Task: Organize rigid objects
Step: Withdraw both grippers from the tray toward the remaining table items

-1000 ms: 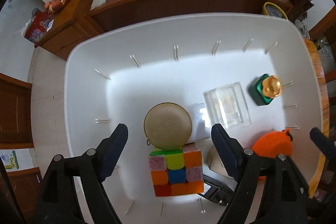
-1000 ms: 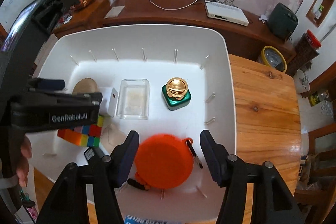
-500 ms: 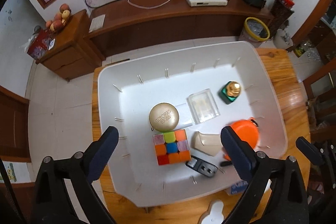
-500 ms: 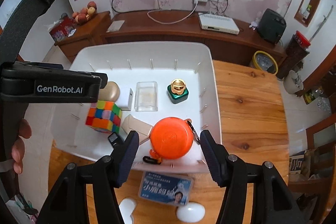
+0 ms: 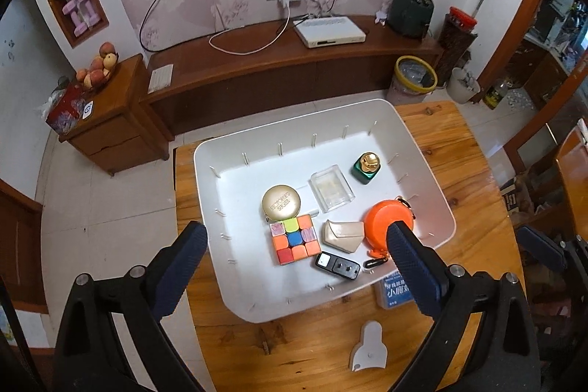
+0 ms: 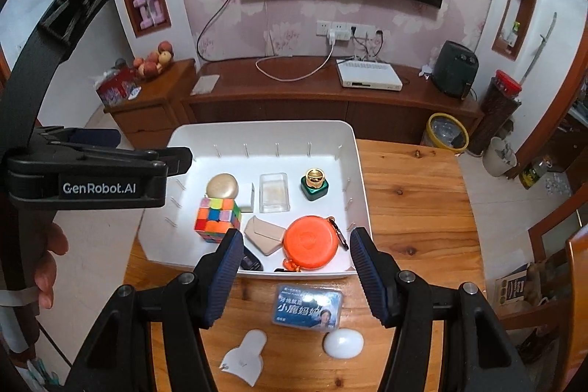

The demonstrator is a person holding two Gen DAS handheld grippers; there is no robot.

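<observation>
On the wooden table point(image 6: 411, 193), near its front edge, three items lie outside the white tray point(image 6: 358, 171): a blue labelled plastic box point(image 6: 307, 305), a white egg-shaped object point(image 6: 343, 342), and a flat white tag-shaped piece point(image 6: 244, 355). Inside the tray sit a colour cube point(image 5: 293, 239), a round gold case point(image 5: 281, 202), a clear plastic box point(image 5: 332, 192), a green bottle with gold cap point(image 5: 366, 166), a beige faceted case point(image 5: 343, 236), an orange round case point(image 5: 386, 223), and a small black device point(image 5: 337, 266) near the tray's front wall.

Both tools are empty. The left gripper point(image 5: 296, 258) is released, jaws spread wide above the tray's front half. The right gripper point(image 6: 296, 269) is likewise released, jaws wide apart over the tray's front wall and the blue box.

Handling judgement:
- Blue labelled plastic box: probably light and stiff, with flat parallel sides. Grasp across the short sides, jaws level with the table.
- White egg-shaped object: smooth and rounded, likely to slip or roll. Grasp at the widest section, centred, with a slow closure.
- Flat white piece: thin and low to the table; an edge pinch is likely needed, and the fingertips may skid over it.

The blue box lies closest to the right gripper and appears the simplest first pick.
</observation>
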